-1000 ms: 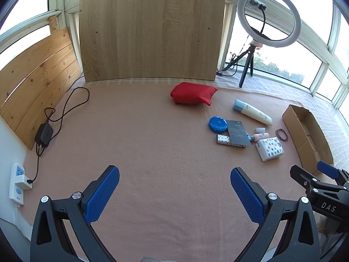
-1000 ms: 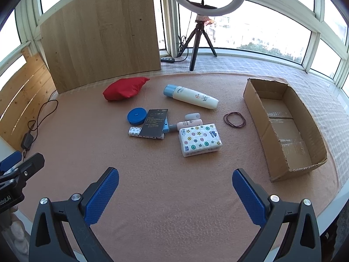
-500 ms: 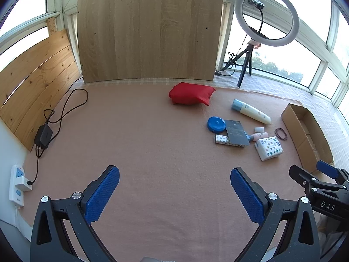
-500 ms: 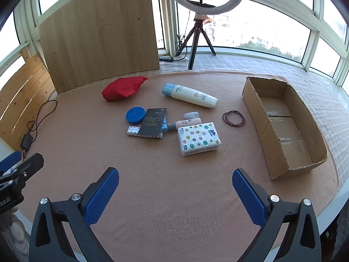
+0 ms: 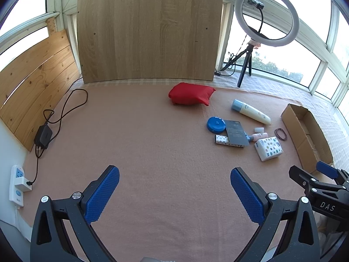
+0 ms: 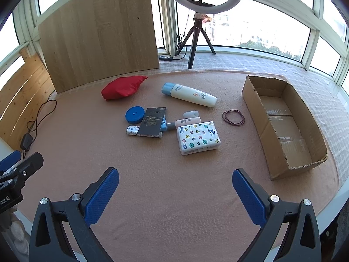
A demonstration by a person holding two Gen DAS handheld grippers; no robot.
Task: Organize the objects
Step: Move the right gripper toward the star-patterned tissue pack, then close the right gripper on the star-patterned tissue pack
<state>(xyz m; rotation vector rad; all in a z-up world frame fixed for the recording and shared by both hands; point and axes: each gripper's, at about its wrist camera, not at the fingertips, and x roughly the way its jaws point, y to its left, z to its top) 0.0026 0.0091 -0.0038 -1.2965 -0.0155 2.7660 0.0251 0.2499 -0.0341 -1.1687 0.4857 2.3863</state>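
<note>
Left gripper and right gripper hover level over the mat, fingers spread wide, nothing held.

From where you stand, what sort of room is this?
Probably a home sunroom or enclosed balcony set up for filming: windows wrap around, a ring light stands on a tripod, and toiletries lie on a blanket.

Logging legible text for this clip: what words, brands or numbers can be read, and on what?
"DAS": right hand-held gripper, body.
"bot.AI", start cut off: left hand-held gripper, body.
"QUA", partly hidden: lotion bottle.
Tissue pack logo, dark card print, small pink bottle: too small.
</note>
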